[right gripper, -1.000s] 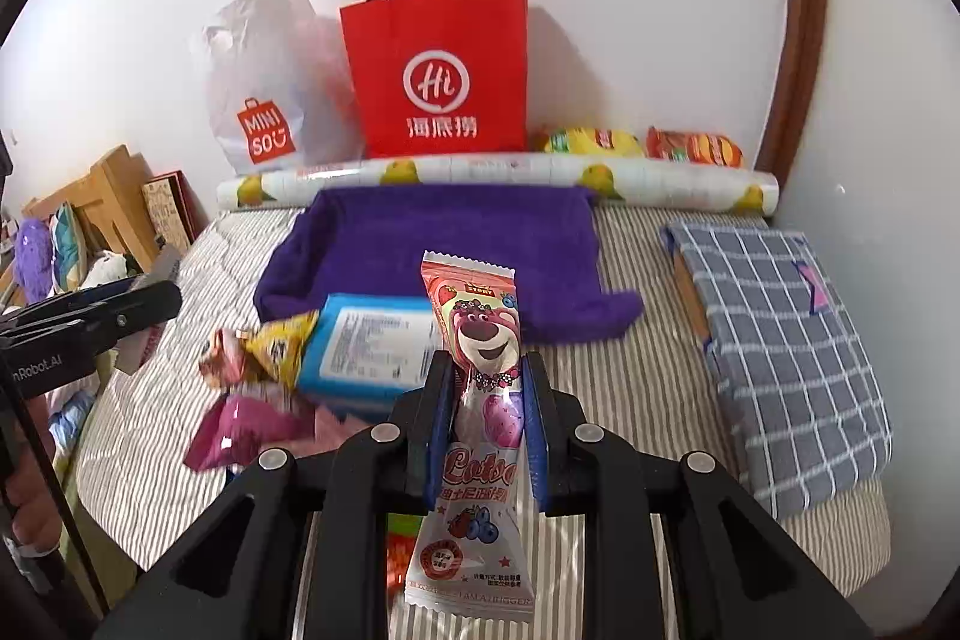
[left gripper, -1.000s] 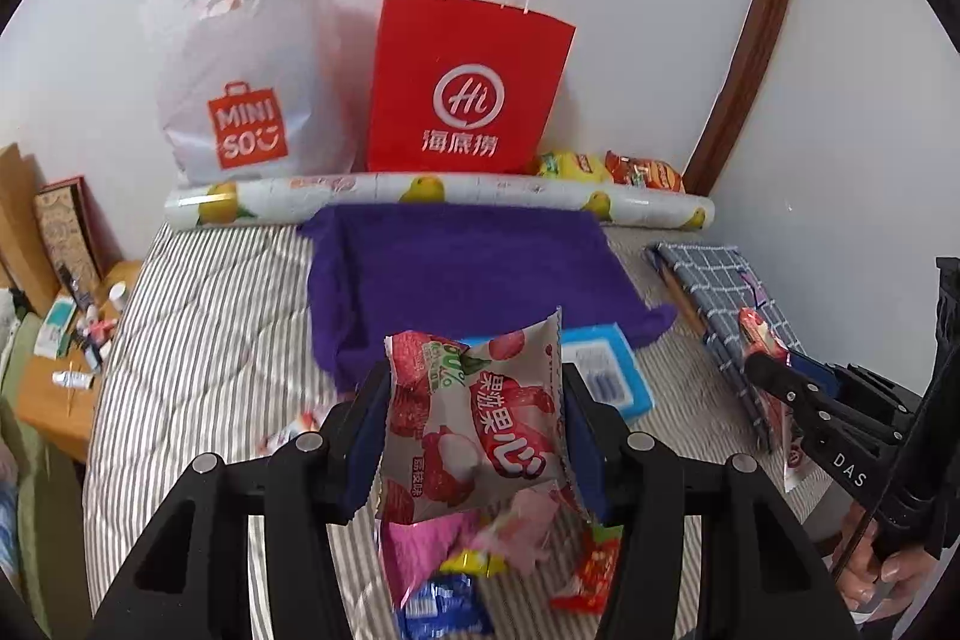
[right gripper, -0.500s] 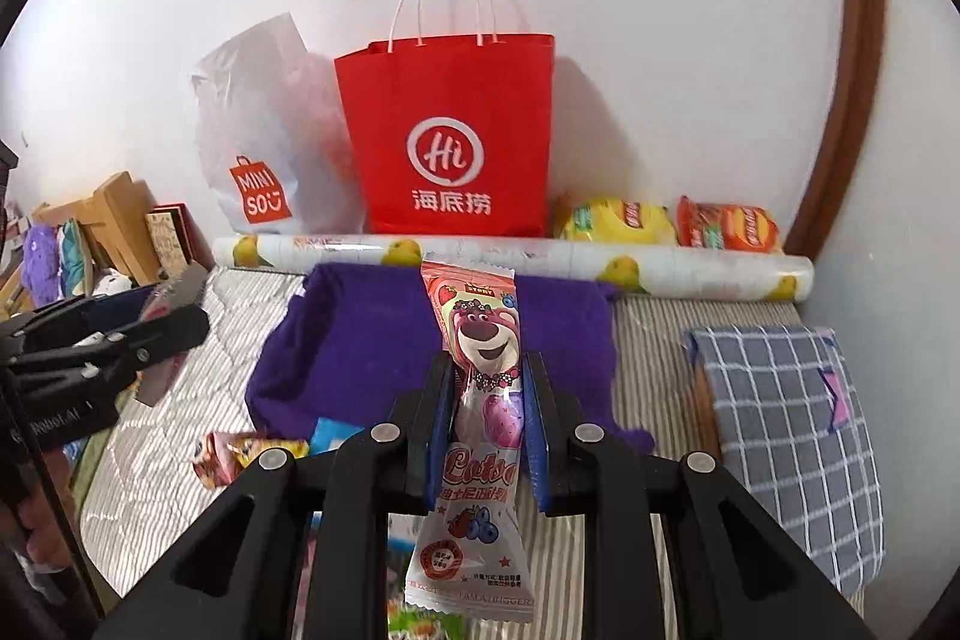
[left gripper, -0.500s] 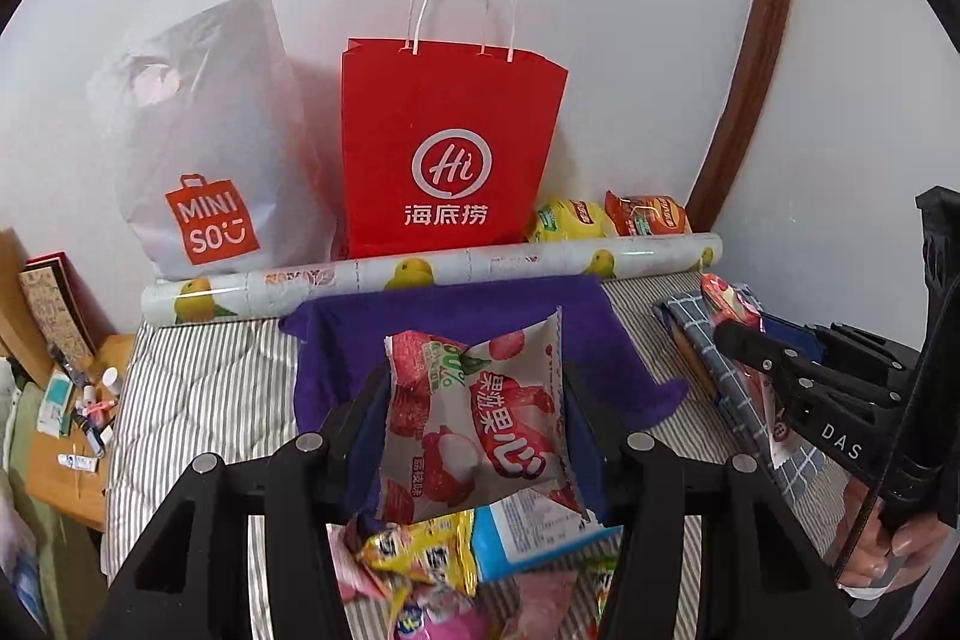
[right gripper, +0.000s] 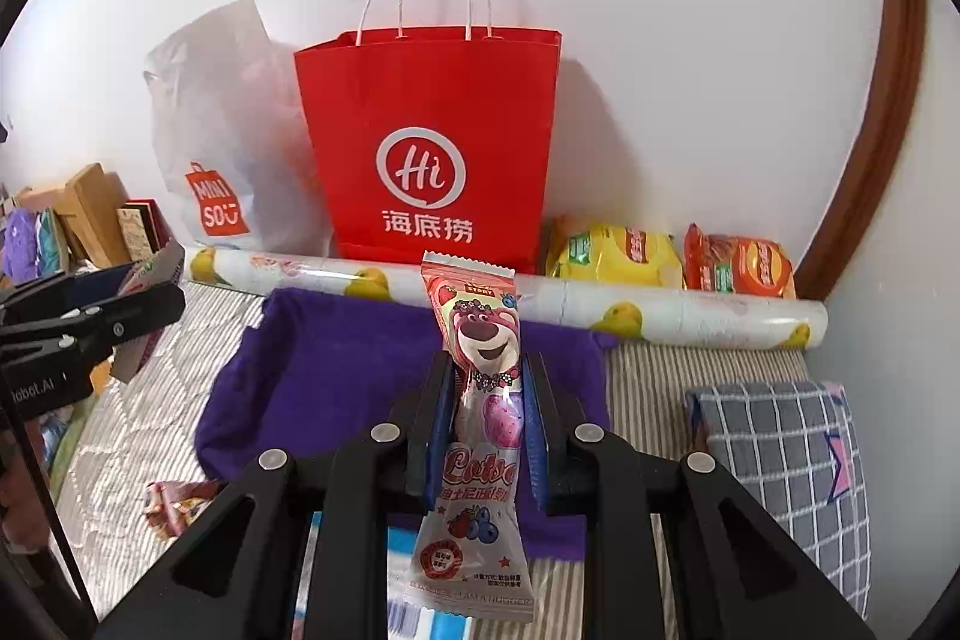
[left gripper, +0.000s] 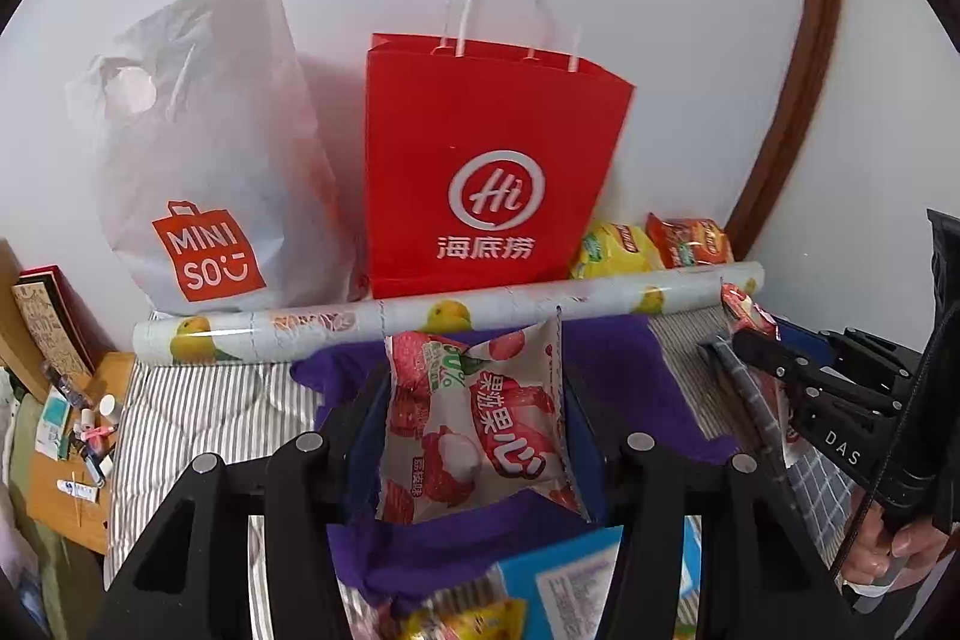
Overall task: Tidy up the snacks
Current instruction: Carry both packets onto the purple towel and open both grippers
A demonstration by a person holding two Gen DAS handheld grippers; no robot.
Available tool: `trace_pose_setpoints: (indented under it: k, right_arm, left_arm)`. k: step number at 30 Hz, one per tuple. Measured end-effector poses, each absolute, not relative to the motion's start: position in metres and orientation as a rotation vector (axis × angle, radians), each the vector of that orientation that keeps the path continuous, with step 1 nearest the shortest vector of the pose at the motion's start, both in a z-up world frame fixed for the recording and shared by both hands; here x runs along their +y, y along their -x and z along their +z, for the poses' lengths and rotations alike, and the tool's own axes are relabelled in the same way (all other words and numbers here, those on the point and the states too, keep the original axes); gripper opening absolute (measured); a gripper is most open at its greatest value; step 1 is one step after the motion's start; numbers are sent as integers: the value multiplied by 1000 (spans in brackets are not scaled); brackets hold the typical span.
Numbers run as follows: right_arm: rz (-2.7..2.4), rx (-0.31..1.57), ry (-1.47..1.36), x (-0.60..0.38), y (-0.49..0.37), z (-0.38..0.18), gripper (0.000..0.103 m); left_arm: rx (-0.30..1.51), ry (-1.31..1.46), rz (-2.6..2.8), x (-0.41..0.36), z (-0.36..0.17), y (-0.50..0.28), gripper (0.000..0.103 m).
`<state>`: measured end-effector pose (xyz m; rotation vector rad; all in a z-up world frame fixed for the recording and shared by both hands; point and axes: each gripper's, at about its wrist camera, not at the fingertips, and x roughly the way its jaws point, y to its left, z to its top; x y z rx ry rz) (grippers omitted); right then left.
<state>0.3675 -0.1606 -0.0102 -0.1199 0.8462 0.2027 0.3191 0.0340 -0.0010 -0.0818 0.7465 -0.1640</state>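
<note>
My left gripper (left gripper: 474,388) is shut on a pink lychee snack packet (left gripper: 474,418), held upright above the purple towel (left gripper: 624,376). My right gripper (right gripper: 486,382) is shut on a slim bear-print candy packet (right gripper: 483,400), also over the purple towel (right gripper: 336,370). A red paper bag (left gripper: 486,172) (right gripper: 438,142) stands open against the wall straight ahead of both. Beside it on the left leans a white Miniso plastic bag (left gripper: 210,172) (right gripper: 222,142). The right gripper (left gripper: 756,334) shows at the right edge of the left wrist view, the left gripper (right gripper: 138,304) at the left edge of the right wrist view.
A lemon-print roll (left gripper: 444,316) (right gripper: 660,310) lies in front of the bags. Yellow (right gripper: 612,256) and orange (right gripper: 738,268) snack packs sit behind it at right. A checked cloth (right gripper: 780,460) lies right; a blue box (left gripper: 576,574) and loose snacks (right gripper: 174,508) lie near. A cluttered side table (left gripper: 66,448) stands left.
Both grippers have carried their packets forward across the bed toward the red bag, which now looks much bigger. The loose snacks have slid below and behind them.
</note>
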Motion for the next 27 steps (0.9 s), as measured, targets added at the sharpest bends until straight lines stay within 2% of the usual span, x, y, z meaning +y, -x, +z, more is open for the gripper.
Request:
trace_pose_setpoints:
  k: [16, 27]
  right_arm:
    - [270, 847, 189, -141, -430, -56, 22]
    - [296, 956, 177, -148, -451, -96, 22]
  left_arm:
    - [816, 115, -128, 44, -44, -403, 51]
    - [927, 105, -120, 42, -89, -428, 51]
